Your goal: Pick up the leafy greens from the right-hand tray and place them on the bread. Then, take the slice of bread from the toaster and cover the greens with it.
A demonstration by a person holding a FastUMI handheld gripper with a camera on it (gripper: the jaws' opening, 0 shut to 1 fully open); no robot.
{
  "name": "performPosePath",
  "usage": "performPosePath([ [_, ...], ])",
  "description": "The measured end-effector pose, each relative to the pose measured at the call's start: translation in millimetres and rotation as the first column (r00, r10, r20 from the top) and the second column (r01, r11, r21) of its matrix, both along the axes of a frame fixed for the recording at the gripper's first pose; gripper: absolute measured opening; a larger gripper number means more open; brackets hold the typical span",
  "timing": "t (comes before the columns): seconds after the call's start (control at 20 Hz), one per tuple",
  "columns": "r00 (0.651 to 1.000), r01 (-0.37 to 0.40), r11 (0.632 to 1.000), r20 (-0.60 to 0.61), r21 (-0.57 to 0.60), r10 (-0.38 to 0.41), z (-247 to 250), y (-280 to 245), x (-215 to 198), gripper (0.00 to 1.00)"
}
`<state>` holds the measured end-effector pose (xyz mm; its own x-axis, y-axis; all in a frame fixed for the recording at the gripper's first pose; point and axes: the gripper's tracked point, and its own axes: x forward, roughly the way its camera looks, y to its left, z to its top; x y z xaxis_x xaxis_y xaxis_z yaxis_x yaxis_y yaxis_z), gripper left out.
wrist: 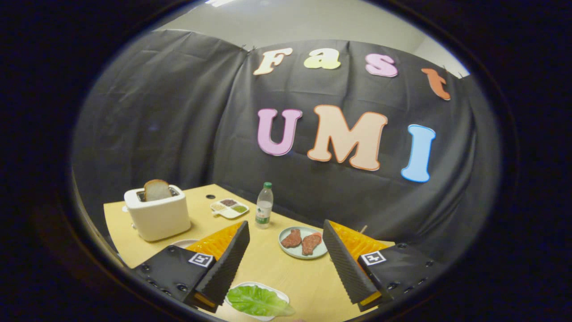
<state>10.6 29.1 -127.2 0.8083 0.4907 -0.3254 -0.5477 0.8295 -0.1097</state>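
Note:
My gripper [286, 237] is held open above the wooden table, nothing between its fingers. A green leaf [258, 301] lies on a white tray [280, 294] low down between the fingers, close under them. A white toaster [157, 213] stands beyond the left finger, with a slice of bread [157, 190] sticking up from its slot. The rim of a white plate [183, 243] peeks out behind the left finger; what lies on it is hidden.
A grey plate [286, 249] with two brown meat pieces sits just ahead between the fingers. A plastic water bottle [264, 206] stands farther back, and a small divided dish [229, 208] of condiments lies beside it. The table's far edge meets the black cloth wall.

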Motion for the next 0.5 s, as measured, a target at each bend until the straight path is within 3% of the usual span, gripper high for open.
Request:
performPosePath([
  [0.25, 0.979, -0.161, 0.984, -0.137, -0.069, 0.151, -51, 7, -11, 1.00],
  [0.5, 0.940, -0.287, 0.948, -0.229, -0.138, 0.251, -90, 9, -21, 1.00],
])
